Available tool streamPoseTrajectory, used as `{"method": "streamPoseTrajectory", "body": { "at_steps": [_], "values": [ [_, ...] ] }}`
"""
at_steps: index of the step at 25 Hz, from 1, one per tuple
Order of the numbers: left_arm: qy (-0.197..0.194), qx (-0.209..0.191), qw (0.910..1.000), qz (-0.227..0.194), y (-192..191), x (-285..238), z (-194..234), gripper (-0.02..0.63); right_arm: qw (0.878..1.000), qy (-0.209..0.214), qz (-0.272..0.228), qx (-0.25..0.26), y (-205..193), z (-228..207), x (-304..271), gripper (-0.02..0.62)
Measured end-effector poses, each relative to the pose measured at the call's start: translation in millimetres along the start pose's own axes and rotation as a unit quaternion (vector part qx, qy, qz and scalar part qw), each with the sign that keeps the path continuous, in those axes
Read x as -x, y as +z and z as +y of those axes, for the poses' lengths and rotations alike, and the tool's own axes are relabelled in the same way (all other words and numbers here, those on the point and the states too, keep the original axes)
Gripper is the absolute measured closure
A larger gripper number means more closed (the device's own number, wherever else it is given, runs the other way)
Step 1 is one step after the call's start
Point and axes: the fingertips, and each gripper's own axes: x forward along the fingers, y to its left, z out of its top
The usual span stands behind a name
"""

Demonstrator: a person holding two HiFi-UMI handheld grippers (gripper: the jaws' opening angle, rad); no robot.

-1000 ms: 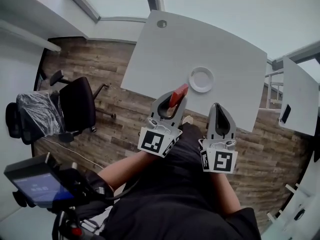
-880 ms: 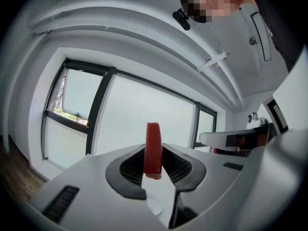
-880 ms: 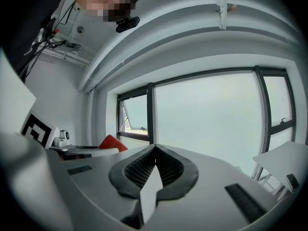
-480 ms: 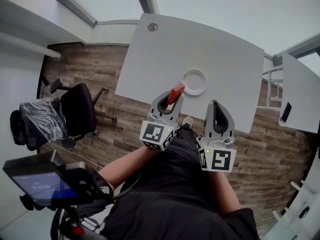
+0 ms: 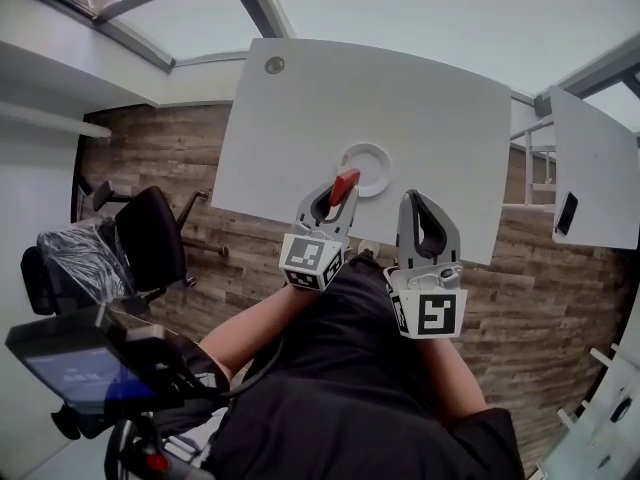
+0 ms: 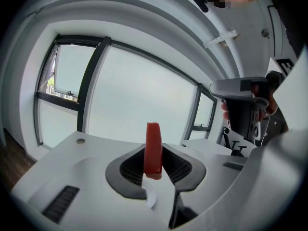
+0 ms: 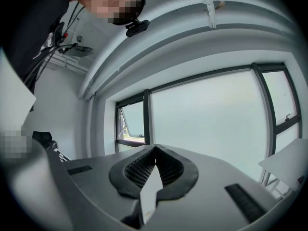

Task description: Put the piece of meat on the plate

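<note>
Carry step, nearly there. Left gripper clamped on meat, jaws only partway apart. Meat upright, hovering at near edge of plate, not down yet. Right gripper pinched closed, empty. Next, I'd guess: nudge over plate middle, lower, let go.

Your white table carries a round grommet near its far left corner. A black office chair stands on the wood floor at your left; a second white table at your right.
</note>
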Motion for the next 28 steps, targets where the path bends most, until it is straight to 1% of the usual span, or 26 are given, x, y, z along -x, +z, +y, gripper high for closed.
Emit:
{"method": "streamPoseTrajectory", "body": {
  "at_steps": [3,6,8,11,13,15,18,22,26,28],
  "values": [
    [-0.002,0.005,0.9998,0.020,-17.2,-20.9,-0.7,0.511,1.000,0.010,-0.008,0.001,-0.7,-10.7,-1.7,0.589],
    [-0.008,0.043,0.9984,0.036,-30.1,-26.4,5.2,0.511,1.000,0.012,-0.002,0.004,0.2,-7.5,-0.6,0.589],
    [-0.003,0.052,0.9977,0.043,-35.8,-28.9,9.7,0.511,1.000,0.014,-0.001,0.007,1.7,-6.8,1.1,0.589],
    [0.002,0.025,0.9981,0.057,-49.5,-43.4,12.9,0.511,1.000,0.012,-0.003,0.010,-0.5,-17.0,-0.1,0.589],
    [-0.004,0.003,0.9975,0.070,-61.8,-59.9,12.8,0.511,1.000,0.005,0.002,0.009,-7.2,-29.3,-5.3,0.589],
    [-0.012,-0.008,0.9966,0.081,-70.7,-67.8,10.5,0.511,1.000,-0.002,0.004,0.009,-8.8,-34.2,-5.6,0.589],
    [-0.021,-0.013,0.9952,0.095,-82.7,-74.1,7.3,0.511,1.000,-0.007,0.009,0.013,-7.7,-34.7,-1.0,0.589],
    [-0.029,-0.020,0.9915,0.125,-108.0,-82.2,7.5,0.511,1.000,-0.010,0.013,0.027,-5.7,-36.8,3.3,0.589],
    [-0.025,-0.026,0.9880,0.150,-139.4,-101.5,12.2,0.511,0.999,-0.018,0.028,0.012,-25.6,-56.5,-1.3,0.589],
    [-0.022,-0.024,0.9871,0.157,-148.9,-104.1,14.3,0.511,0.999,-0.020,0.028,0.011,-27.0,-58.3,-2.0,0.589]
  ]
}}
